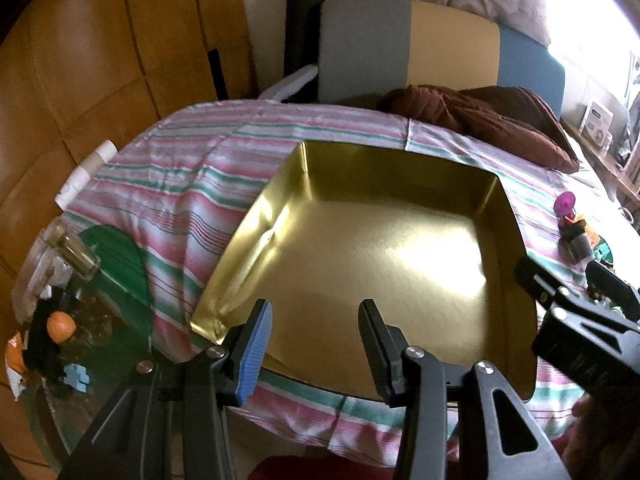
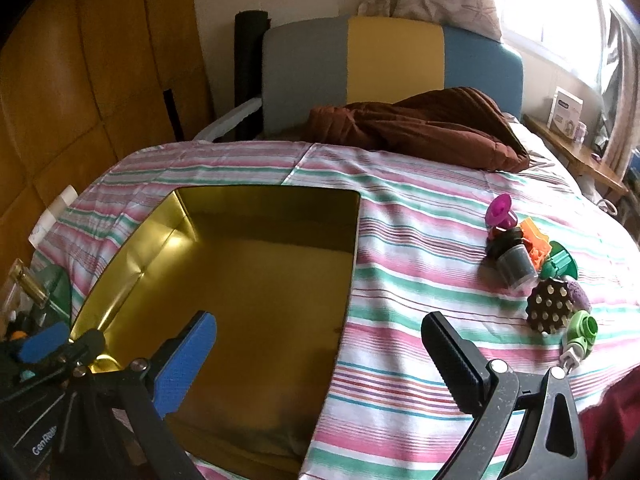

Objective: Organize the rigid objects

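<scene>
A gold tray (image 1: 496, 216) (image 2: 356, 224) lies on the striped cloth with nothing visible in it. My left gripper (image 1: 316, 322) is open and empty over the tray's near edge. My right gripper (image 2: 320, 340) is open and empty, over the tray's right edge and the cloth. A cluster of small plastic toys lies to the right on the cloth: a magenta cup piece (image 2: 502, 210) (image 1: 566, 204), a grey pot (image 2: 516, 266), an orange piece (image 2: 536, 242), a green funnel piece (image 2: 560, 264), a dark studded disc (image 2: 550, 306), a light green piece (image 2: 582, 330).
A brown quilted cushion (image 2: 420, 128) lies at the far edge of the striped cloth (image 2: 420, 280). A chair back (image 2: 360, 64) stands behind it. A glass side area at left holds a glass bottle (image 1: 76, 252), an orange ball (image 1: 61, 325) and clutter. Wooden panelling is at left.
</scene>
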`<action>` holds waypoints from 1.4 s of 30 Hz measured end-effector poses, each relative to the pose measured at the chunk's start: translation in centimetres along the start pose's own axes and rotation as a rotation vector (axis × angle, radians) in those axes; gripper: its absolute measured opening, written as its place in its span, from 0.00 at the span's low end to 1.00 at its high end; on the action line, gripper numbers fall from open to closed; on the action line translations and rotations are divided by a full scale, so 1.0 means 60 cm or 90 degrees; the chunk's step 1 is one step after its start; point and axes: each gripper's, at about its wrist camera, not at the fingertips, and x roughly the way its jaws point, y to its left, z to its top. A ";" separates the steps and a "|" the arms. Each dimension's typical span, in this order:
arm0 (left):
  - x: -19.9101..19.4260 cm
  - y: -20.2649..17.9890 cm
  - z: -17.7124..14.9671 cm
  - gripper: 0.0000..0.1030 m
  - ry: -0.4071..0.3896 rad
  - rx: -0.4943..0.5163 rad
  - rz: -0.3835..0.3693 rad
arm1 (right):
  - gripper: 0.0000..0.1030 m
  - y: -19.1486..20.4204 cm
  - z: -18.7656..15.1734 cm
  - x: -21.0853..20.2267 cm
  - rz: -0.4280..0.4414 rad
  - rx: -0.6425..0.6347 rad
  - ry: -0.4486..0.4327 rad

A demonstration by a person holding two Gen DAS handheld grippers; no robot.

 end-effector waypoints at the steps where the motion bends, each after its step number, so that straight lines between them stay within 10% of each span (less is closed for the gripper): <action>1: 0.003 -0.002 -0.002 0.44 0.005 0.000 -0.004 | 1.00 -0.006 0.000 -0.001 0.001 0.003 -0.005; 13: 0.006 -0.032 -0.023 0.44 0.029 0.007 -0.182 | 1.00 -0.105 -0.017 -0.004 -0.012 0.034 0.014; 22: -0.006 -0.103 -0.045 0.44 0.028 0.081 -0.175 | 1.00 -0.291 -0.017 -0.015 -0.104 0.085 0.034; 32: -0.019 -0.174 -0.047 0.44 0.054 0.141 -0.296 | 1.00 -0.502 0.024 -0.021 -0.161 0.102 -0.009; 42: -0.020 -0.302 -0.024 0.56 0.079 0.238 -0.366 | 1.00 -0.574 0.009 0.035 -0.193 0.133 0.066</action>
